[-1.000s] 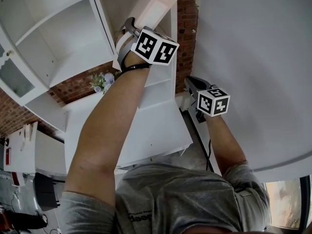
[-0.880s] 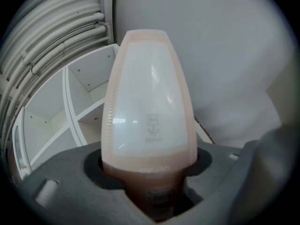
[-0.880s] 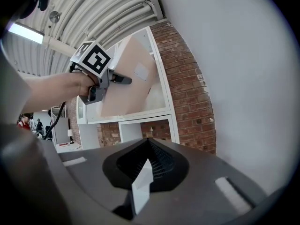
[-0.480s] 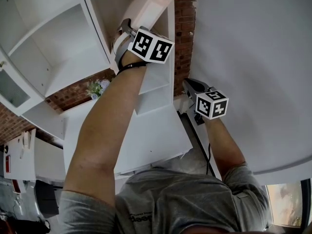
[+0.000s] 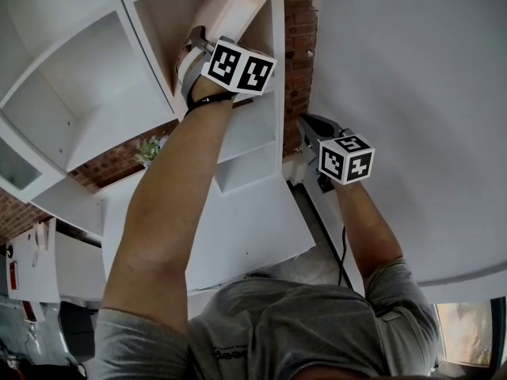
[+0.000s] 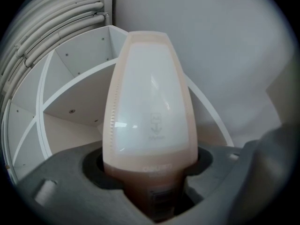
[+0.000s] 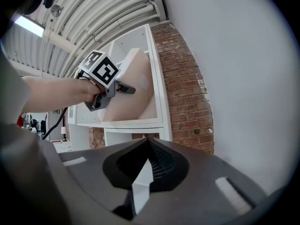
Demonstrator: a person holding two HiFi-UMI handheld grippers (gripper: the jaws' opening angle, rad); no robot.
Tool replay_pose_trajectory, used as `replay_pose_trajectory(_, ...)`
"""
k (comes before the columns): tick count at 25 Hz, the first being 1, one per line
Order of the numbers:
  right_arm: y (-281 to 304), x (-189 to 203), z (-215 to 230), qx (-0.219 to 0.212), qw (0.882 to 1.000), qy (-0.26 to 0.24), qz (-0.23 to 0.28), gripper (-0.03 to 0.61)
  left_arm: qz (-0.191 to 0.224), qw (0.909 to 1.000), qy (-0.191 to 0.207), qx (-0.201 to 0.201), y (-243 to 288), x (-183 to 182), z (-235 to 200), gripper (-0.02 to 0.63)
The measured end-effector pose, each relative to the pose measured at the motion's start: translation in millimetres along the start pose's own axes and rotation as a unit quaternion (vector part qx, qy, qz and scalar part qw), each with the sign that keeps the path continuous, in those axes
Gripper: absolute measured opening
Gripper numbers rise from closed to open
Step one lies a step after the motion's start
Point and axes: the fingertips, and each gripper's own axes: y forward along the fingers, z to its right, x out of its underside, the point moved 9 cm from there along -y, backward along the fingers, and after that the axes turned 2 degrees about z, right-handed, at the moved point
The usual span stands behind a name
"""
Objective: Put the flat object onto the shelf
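left gripper (image 5: 196, 42): jaws set fairly wide and clamped on the near end of the flat object (image 6: 150, 107), a pale peach panel with rounded corners. the panel runs straight out ahead of the jaws, broad face toward the gripper's camera, tilted. its far part reaches into an open compartment of the white shelf (image 5: 95, 62). whether it rests on the board below cannot be told.

right gripper (image 7: 147, 142): jaws closed tip to tip with nothing between them. it is held apart from the shelf. ahead of the jaws and up to their left are the left gripper and the panel, with a brick wall (image 7: 185, 88) just right of the shelf.
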Motion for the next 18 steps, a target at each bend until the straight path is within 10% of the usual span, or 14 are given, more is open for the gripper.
replay_pose_trajectory(18, 31, -17, 42, 0.030, 0.999, -0.007, 0.011, 0.009, -0.014, 0.9991, 0.027, -0.030, 52, 2, -6, 0.333)
